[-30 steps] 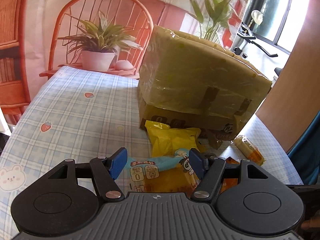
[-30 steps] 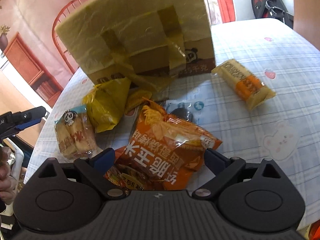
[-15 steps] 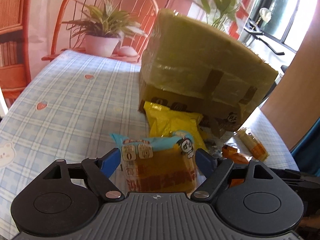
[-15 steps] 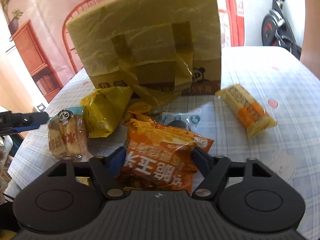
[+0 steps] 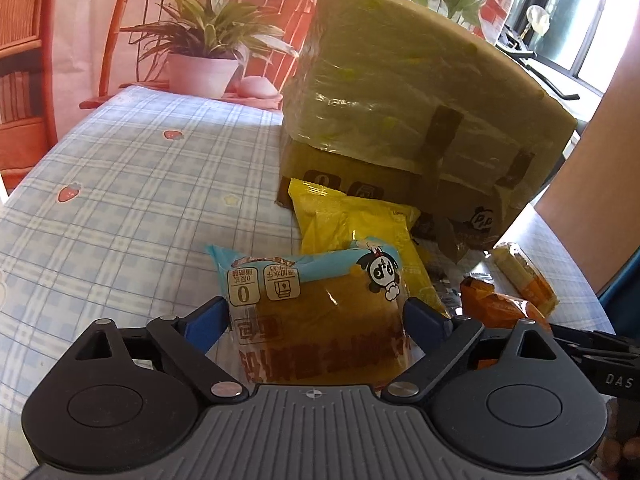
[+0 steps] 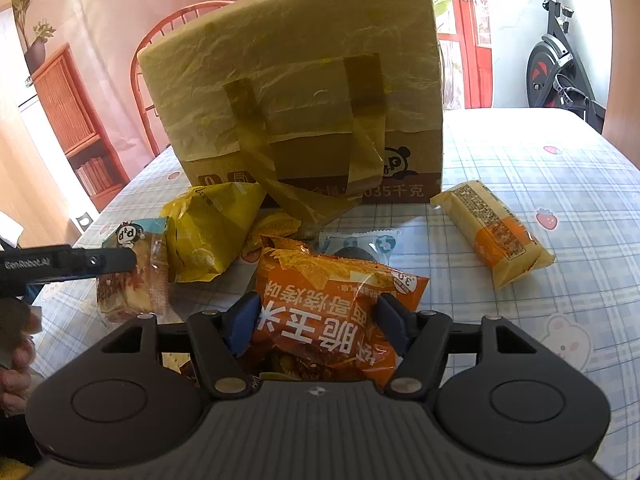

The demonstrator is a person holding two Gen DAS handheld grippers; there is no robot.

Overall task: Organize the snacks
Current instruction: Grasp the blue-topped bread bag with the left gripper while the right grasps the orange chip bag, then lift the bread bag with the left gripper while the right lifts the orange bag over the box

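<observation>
Left gripper [image 5: 316,316] clamped around blue-topped cake packet [image 5: 316,304], yellow bag [image 5: 360,224] and taped carton [image 5: 420,112] beyond.

Bench [image 5: 120,184] has blue plaid cloth with strawberry prints. Potted plant [image 5: 202,54] at far edge, red wire chair [image 5: 120,32] behind it. Exercise bike [image 6: 560,64] and wooden bookshelf [image 6: 68,120] in background.

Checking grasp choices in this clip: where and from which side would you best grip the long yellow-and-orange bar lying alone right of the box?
Grip the yellow-and-orange bar across its narrow middle, coming from above. It lies flat on the tablecloth, slanted, with bare cloth along both long sides.
</observation>
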